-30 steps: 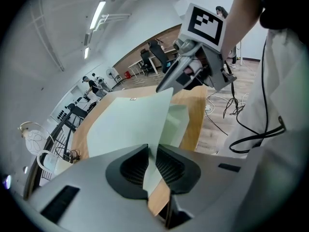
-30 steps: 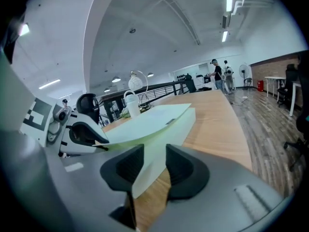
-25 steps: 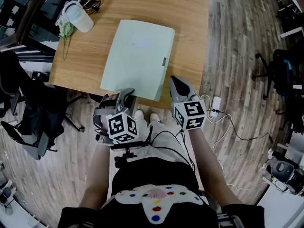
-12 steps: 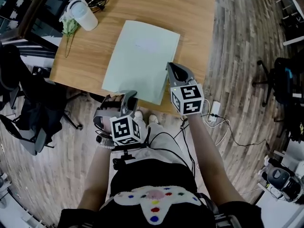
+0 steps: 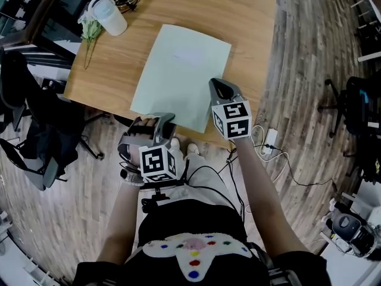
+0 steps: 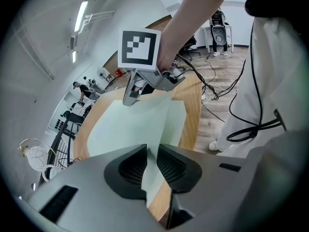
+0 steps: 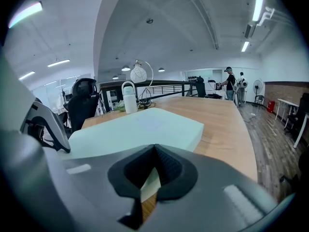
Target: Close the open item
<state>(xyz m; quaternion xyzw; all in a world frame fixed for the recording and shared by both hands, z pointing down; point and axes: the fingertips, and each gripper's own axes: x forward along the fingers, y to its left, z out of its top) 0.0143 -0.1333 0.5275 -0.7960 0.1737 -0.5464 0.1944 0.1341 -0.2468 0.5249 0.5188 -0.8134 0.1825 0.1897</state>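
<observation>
Hiding near edge of one closed folder (image 5: 178, 76) on table (image 5: 250, 16) behind two grippers in head view. Easing left gripper (image 6: 152, 147) slightly apart, folder edge lying loose between jaws; holding right gripper (image 7: 154, 147) fully together, empty.

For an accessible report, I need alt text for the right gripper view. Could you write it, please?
A pale green folder lies flat on a wooden table, seen from low over the shut right gripper, which fills the foreground. A white bottle stands on the table behind the folder.
</observation>
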